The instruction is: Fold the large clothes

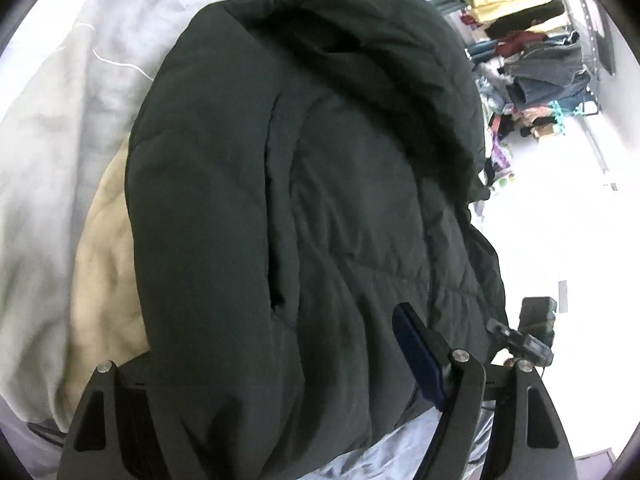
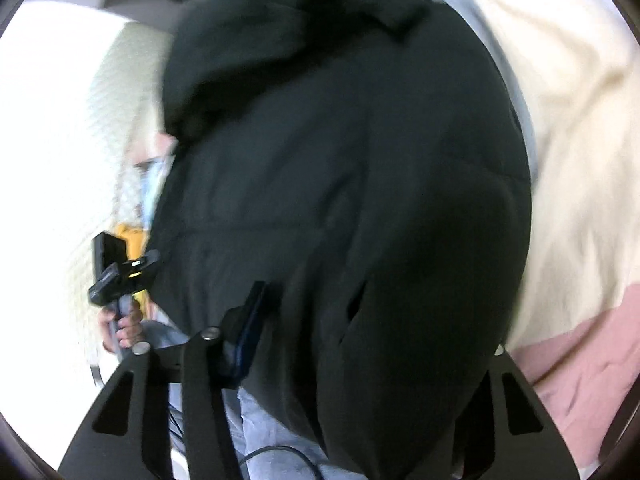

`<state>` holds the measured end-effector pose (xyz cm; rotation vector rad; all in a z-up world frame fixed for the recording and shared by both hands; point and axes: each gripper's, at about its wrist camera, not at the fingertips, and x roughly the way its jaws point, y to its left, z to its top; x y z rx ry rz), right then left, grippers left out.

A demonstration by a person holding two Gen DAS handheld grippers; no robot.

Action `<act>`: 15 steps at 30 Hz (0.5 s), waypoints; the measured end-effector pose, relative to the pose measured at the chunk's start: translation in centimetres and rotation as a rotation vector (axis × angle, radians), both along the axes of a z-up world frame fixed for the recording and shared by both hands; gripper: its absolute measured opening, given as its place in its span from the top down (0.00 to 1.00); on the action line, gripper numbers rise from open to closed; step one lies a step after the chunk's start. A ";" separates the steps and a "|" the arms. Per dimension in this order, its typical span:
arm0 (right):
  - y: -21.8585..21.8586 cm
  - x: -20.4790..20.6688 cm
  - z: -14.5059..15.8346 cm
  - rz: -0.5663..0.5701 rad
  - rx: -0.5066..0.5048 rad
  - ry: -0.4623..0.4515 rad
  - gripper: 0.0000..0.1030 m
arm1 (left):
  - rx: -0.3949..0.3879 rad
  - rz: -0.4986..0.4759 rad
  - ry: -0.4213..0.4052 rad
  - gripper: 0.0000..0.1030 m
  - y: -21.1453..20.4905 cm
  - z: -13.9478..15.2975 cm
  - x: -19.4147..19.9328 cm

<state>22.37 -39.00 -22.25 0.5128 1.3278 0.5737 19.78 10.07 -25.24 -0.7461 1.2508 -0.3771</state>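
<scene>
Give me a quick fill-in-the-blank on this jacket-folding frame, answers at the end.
1. The padded jacket is ____ in colour.
2. The jacket's bulk sits ____ the left hand-held gripper's fingers.
3. In the left view, the jacket lies partly on a ____ cloth.
4. The shelves at upper right hold stacked ____.

Answers: black; between; beige; clothes

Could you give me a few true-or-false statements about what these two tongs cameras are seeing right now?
1. The dark puffy quilted jacket lies between the fingers of the left tongs. True.
2. The jacket is bright red. False: it is dark, near black.
3. A beige fabric lies beside the jacket. True.
4. No other clothing shows in the room. False: a shelf rack with piled clothes stands in the background.
5. The right tongs also have the jacket between their fingers. True.
</scene>
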 end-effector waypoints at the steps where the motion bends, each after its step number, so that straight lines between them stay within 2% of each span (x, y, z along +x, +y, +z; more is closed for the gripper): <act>1: 0.2 -0.6 1.2 0.016 0.022 -0.055 0.61 | 0.001 0.002 -0.001 0.29 0.1 0.0 -0.3; 2: 0.3 -1.2 2.2 0.030 0.024 -0.096 0.62 | 0.001 -0.001 -0.008 0.31 0.1 0.2 -0.5; 4: 1.2 -2.1 3.5 0.052 -0.006 -0.141 0.73 | -0.005 0.009 -0.032 0.46 0.1 0.9 -1.0; 5: 1.5 -2.6 4.0 0.059 -0.032 -0.164 0.75 | -0.013 0.024 -0.032 0.50 0.2 1.2 -1.2; 7: 1.5 -3.1 4.6 0.042 -0.041 -0.190 0.84 | -0.052 0.077 -0.028 0.73 1.0 1.2 -1.5; 9: 0.4 -3.8 5.1 0.002 -0.019 -0.203 0.87 | -0.095 0.137 -0.025 0.87 1.9 1.6 -2.3; 11: 0.1 -4.4 4.9 -0.026 -0.002 -0.207 0.88 | -0.118 0.167 -0.038 0.90 3.7 2.2 -3.2; 14: -0.5 -5.0 6.1 -0.072 0.032 -0.232 0.89 | -0.147 0.216 -0.076 0.93 4.5 4.3 -4.7; 15: -0.5 -5.1 6.7 -0.085 0.047 -0.245 0.89 | -0.160 0.229 -0.092 0.93 6.0 5.1 -5.2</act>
